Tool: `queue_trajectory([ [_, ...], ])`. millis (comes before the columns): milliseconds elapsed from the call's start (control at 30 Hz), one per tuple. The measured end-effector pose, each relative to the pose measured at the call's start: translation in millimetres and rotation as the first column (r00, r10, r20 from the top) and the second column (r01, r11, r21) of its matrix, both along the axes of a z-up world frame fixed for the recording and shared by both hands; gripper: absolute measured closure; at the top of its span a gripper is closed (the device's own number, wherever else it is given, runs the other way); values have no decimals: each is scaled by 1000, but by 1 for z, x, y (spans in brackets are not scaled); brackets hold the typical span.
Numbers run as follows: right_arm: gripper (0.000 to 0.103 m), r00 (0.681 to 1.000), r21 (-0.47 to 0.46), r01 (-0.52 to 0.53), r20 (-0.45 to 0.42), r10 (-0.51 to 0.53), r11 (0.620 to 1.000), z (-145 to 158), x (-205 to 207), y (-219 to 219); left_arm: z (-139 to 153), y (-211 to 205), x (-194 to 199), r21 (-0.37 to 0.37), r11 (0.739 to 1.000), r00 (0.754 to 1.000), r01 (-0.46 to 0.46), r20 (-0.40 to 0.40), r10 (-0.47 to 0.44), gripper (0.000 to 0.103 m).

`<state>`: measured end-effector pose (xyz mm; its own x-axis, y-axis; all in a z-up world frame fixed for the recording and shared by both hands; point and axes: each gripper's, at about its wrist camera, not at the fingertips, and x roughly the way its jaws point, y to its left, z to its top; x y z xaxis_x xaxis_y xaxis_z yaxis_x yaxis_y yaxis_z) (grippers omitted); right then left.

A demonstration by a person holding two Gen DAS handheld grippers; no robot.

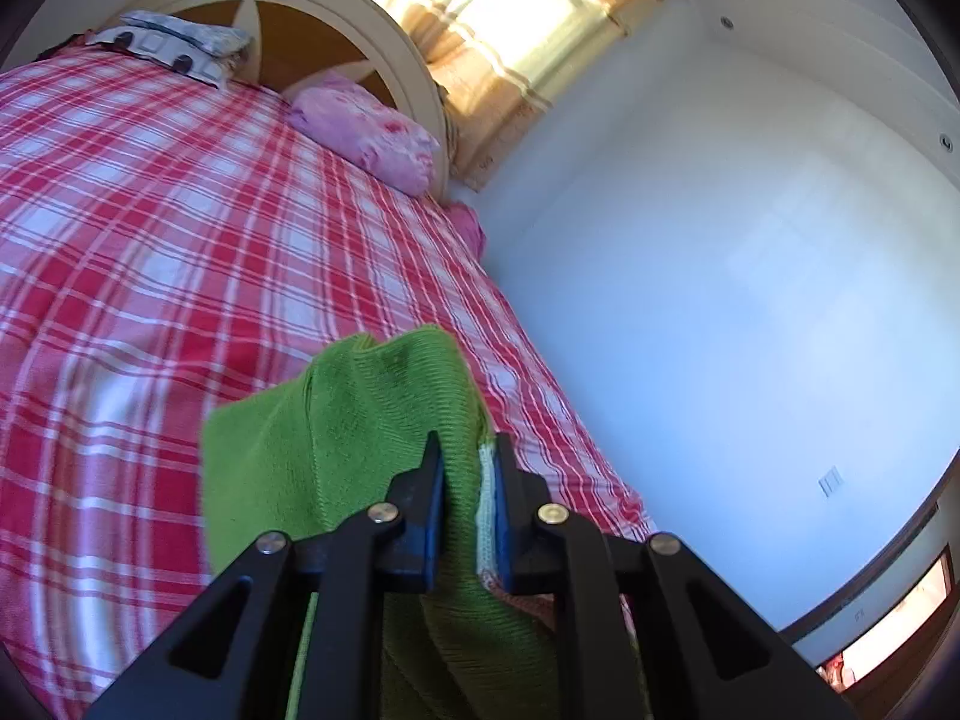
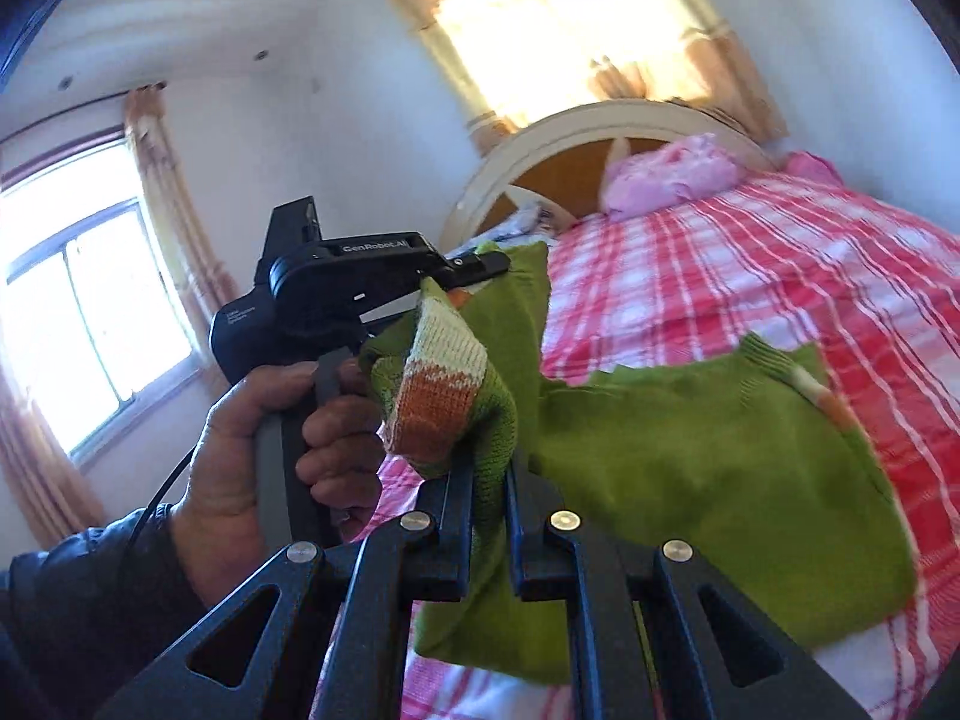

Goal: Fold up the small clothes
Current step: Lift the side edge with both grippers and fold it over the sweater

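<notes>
A small green knitted sweater with orange and white cuff bands hangs lifted over the red plaid bed. My left gripper is shut on the sweater's green fabric near a white edge. It also shows in the right wrist view, held by a hand, clamped on an upper part of the garment. My right gripper is shut on the sweater beside a sleeve cuff. The garment's lower part drapes toward the bed.
A pink pillow and a grey patterned pillow lie by the curved headboard. A white wall runs along the bed's right side. Curtained windows stand behind and to the left.
</notes>
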<state>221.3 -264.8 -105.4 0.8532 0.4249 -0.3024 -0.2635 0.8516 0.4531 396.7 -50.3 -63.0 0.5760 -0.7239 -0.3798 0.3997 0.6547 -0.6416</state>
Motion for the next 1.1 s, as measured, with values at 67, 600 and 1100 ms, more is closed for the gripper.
queue_trajectory([
  [67,95,1000,4,21,-9,-21,1000,-2,-2,-10,-1,-15,1,18,1000,1000,19,-2,-19,89],
  [600,95,973,103,186,-159,-168,977,-48,-17,-83,-27,-115,6,155,979,990,134,-54,-127,89],
  [1100,95,941,226,265,-274,-200,937,-83,-15,-116,-36,-171,0,345,928,990,143,-39,-138,89],
])
